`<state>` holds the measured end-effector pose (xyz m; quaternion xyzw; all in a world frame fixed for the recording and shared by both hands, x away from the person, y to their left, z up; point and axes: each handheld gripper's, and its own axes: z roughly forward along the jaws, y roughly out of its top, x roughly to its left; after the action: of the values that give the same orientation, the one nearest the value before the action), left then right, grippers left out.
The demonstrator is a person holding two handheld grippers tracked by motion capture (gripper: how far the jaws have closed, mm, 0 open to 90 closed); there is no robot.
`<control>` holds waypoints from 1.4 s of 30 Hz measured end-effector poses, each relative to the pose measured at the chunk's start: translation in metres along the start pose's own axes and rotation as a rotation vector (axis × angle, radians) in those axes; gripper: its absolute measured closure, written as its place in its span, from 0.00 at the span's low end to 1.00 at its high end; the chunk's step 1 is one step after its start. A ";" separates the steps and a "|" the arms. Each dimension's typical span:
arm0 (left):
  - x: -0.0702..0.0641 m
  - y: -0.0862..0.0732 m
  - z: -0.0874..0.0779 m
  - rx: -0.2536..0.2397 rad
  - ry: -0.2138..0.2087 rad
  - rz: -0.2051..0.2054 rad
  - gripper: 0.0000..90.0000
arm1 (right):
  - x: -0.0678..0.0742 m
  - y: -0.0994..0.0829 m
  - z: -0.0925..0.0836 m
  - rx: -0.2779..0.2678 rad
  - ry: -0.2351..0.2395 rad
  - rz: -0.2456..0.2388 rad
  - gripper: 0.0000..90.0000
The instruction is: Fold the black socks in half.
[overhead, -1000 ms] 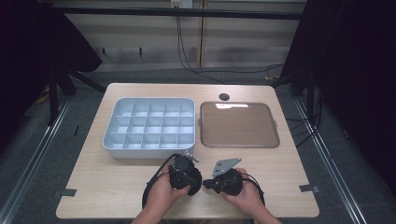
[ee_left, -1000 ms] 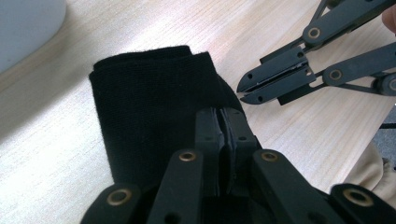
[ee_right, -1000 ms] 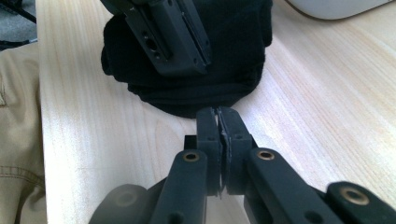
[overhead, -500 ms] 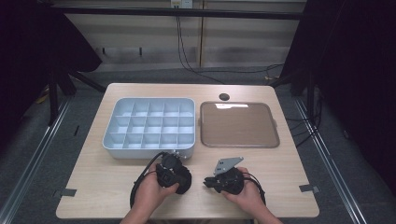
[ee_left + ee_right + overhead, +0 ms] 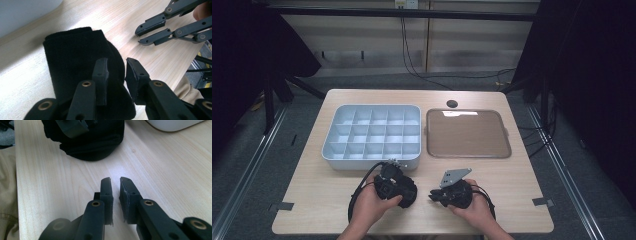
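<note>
A folded black sock (image 5: 410, 195) lies on the wooden table (image 5: 512, 185) near its front edge. My left gripper (image 5: 401, 187) points right over the sock (image 5: 72, 57); the jaws (image 5: 116, 65) stand a little open just above the cloth, gripping nothing that I can see. My right gripper (image 5: 433, 195) points left at the sock (image 5: 100, 142), a short way from it. Its jaws (image 5: 115, 182) are together but for a thin slit, with bare wood under them. The right gripper (image 5: 140, 33) shows far off in the left gripper view.
A pale blue tray with several compartments (image 5: 371, 162) stands just behind the left gripper. A flat brown tray (image 5: 468, 155) sits to its right, with a round black grommet (image 5: 452, 104) behind it. The table's front edge is close to both hands.
The left gripper has shifted left from beside the right gripper and now hovers over the black sock. The right gripper has barely moved.
</note>
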<state>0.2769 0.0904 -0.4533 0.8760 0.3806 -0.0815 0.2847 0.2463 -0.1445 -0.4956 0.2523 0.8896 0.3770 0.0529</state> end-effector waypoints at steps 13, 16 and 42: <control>-0.001 0.005 -0.007 -0.015 0.007 0.002 0.73 | 0.000 0.000 0.001 0.000 -0.001 -0.004 0.90; -0.001 0.006 -0.010 -0.014 0.012 0.006 0.73 | 0.000 0.000 0.001 -0.003 0.001 -0.003 0.90; -0.007 0.007 0.013 0.057 0.125 0.028 0.93 | 0.001 0.001 0.002 0.010 0.000 -0.007 0.90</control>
<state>0.2775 0.0750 -0.4579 0.8925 0.3827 -0.0333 0.2364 0.2465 -0.1421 -0.4966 0.2495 0.8924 0.3723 0.0531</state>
